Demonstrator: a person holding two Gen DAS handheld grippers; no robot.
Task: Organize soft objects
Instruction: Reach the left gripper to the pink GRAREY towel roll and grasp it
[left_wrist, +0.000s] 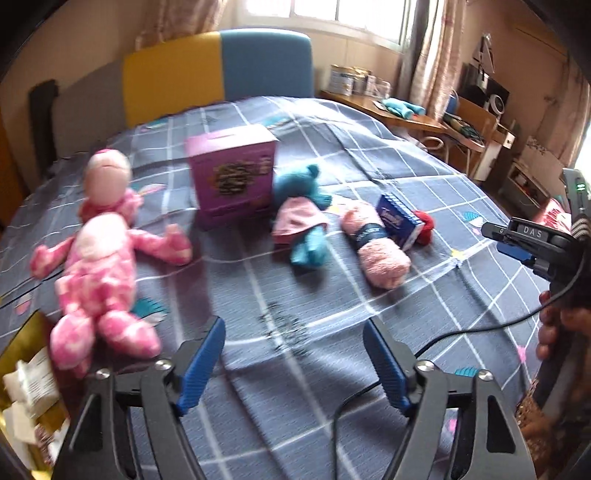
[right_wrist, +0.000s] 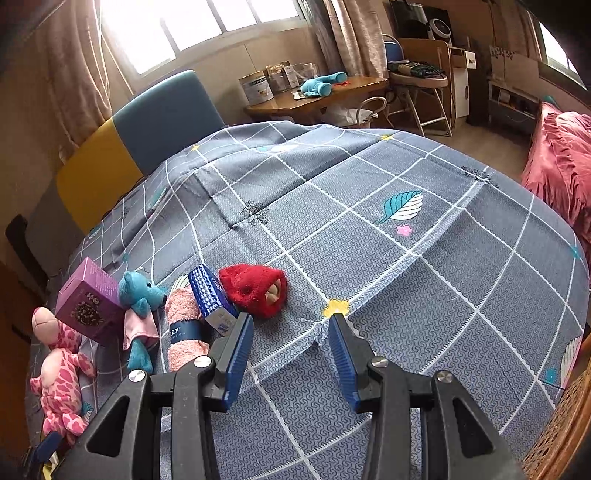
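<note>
A row of things lies on the grey checked bedspread (left_wrist: 280, 295): a pink spotted plush toy (left_wrist: 99, 280), a purple box (left_wrist: 234, 175), a teal bear in a pink dress (left_wrist: 301, 212), a rolled pink towel (left_wrist: 375, 247), a blue packet (left_wrist: 399, 219) and a red plush (left_wrist: 424, 225). My left gripper (left_wrist: 293, 332) hovers over bare bedspread in front of them, open and empty. In the right wrist view the red plush (right_wrist: 255, 288), blue packet (right_wrist: 212, 295), towel (right_wrist: 183, 328), bear (right_wrist: 138, 306), box (right_wrist: 90, 299) and pink toy (right_wrist: 61, 373) lie left. My right gripper (right_wrist: 290, 325) is open, empty.
A yellow and blue headboard (left_wrist: 218, 70) stands behind the bed. A wooden desk (right_wrist: 314, 98) with tins and a blue plush sits by the window. A gold bag with white packets (left_wrist: 26, 384) lies at the lower left. A pink bedcover (right_wrist: 561, 166) hangs at the right.
</note>
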